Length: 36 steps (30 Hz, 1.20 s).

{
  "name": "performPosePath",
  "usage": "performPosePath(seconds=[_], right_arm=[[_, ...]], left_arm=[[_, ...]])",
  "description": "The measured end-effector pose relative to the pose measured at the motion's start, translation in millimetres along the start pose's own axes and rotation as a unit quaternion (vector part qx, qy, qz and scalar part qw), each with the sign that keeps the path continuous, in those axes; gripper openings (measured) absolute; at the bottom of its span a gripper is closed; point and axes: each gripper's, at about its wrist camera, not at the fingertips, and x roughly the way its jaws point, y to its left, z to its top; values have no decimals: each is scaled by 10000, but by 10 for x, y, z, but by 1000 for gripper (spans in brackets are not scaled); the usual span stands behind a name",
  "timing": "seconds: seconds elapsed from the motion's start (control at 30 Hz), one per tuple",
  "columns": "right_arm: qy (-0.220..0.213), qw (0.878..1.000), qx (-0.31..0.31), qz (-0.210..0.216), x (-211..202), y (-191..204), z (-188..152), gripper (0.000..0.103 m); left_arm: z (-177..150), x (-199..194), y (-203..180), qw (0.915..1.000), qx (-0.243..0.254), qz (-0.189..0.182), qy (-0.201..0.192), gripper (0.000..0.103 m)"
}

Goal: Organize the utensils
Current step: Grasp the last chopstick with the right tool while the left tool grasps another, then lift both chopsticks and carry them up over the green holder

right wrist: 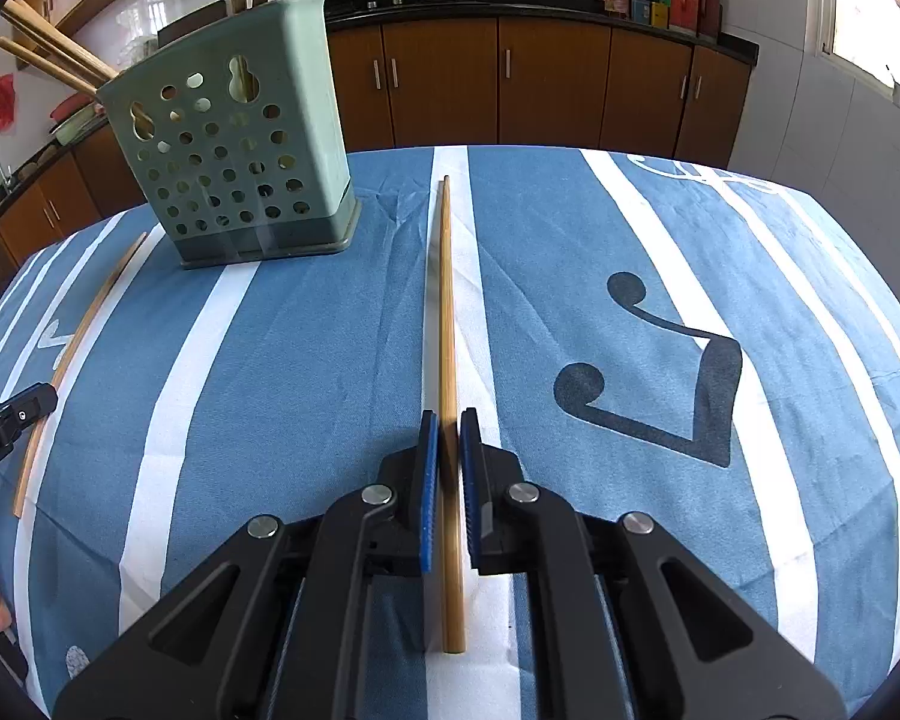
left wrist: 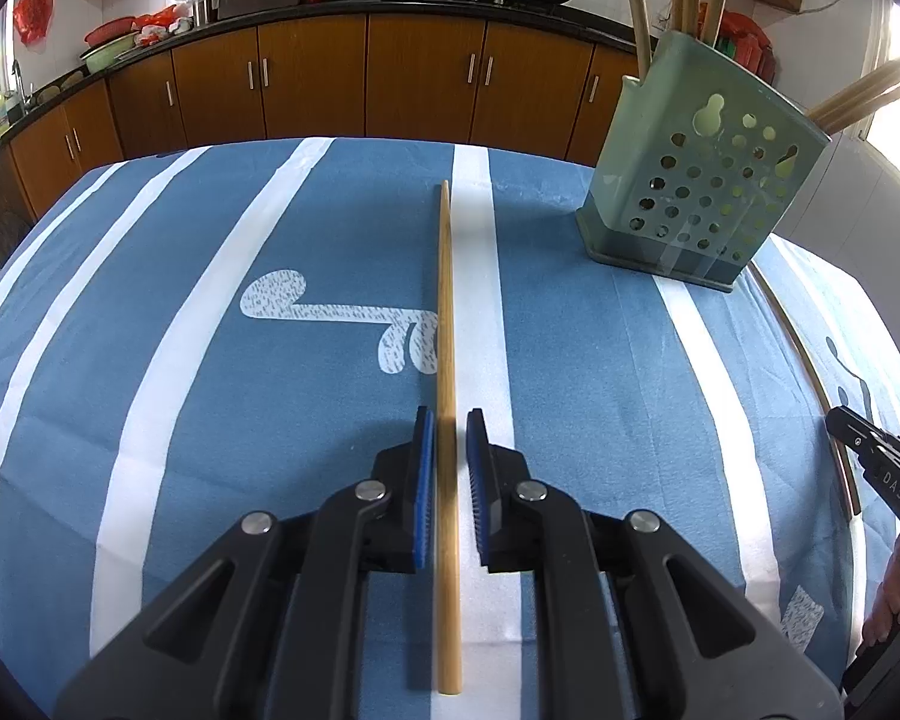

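Observation:
In the left wrist view, my left gripper (left wrist: 449, 420) straddles a bamboo chopstick (left wrist: 445, 324) lying on the blue striped tablecloth (left wrist: 210, 390). Small gaps show on both sides, so the jaws are open. In the right wrist view, my right gripper (right wrist: 449, 420) straddles another chopstick (right wrist: 447, 312) the same way, jaws nearly closed, thin gaps still visible. A green perforated utensil holder (left wrist: 699, 180) with several chopsticks stands at the back right; it also shows in the right wrist view (right wrist: 234, 156) at the back left.
The right gripper's tip (left wrist: 864, 444) shows at the right edge, and the left gripper's tip (right wrist: 12, 414) at the left edge. Brown kitchen cabinets (left wrist: 390, 78) and a counter with woks lie beyond the table.

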Motion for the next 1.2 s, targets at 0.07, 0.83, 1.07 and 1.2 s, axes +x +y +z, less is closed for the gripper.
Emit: performPosePath(seconds=[0.07, 0.83, 1.07, 1.2], right_arm=[[0, 10000, 0, -2, 0, -2, 2, 9], [2, 10000, 2, -5, -36, -17, -57, 9], [2, 9999, 106, 93, -104, -77, -97, 7], [-360, 9992, 167, 102, -330, -137, -45, 7]], left_arm=[[0, 0, -7, 10000, 17, 8, 0, 15], [-127, -85, -97, 9992, 375, 118, 24, 22], [-166, -150, -25, 9995, 297, 53, 126, 8], [-123, -313, -8, 9996, 293, -20, -28, 8]])
